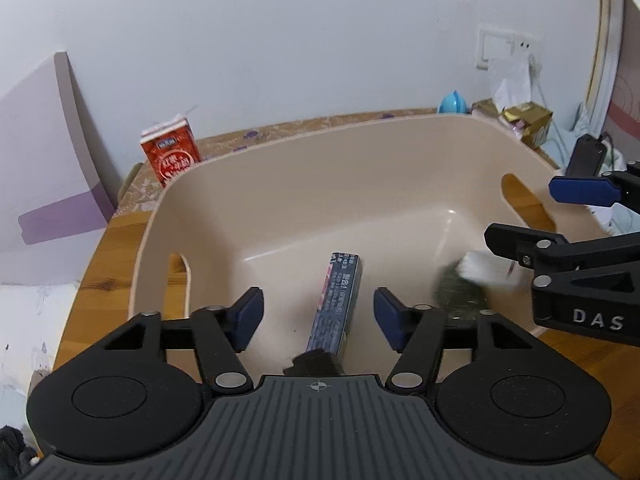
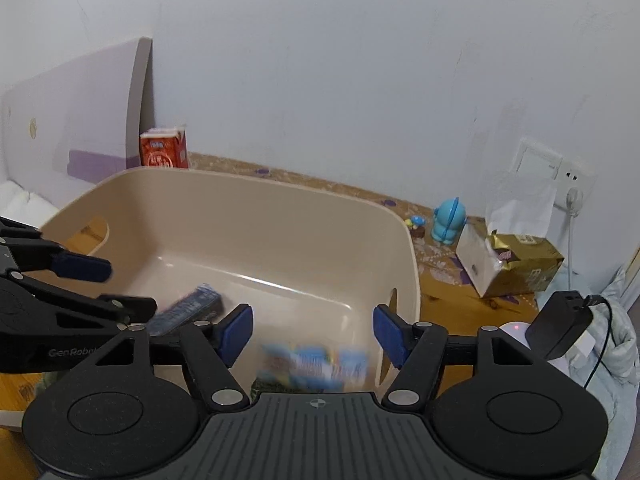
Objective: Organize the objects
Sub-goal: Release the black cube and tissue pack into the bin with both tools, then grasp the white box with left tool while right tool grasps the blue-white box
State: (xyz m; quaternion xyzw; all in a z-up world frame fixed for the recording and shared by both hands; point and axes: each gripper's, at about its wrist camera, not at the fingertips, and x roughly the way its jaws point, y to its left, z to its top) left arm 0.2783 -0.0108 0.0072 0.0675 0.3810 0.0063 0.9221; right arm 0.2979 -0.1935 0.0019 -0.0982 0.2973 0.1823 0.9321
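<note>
A beige plastic bin stands on the wooden table. Inside it a long dark blue box lies on the bottom. My left gripper is open above that box, holding nothing. My right gripper is open over the bin's right side; it also shows in the left wrist view. Under it a blurred packet with blue, white and green print is in the bin, free of the fingers.
A red carton stands behind the bin by the wall. A blue figurine, a gold box and a black charger are at the right. A white board leans at the left.
</note>
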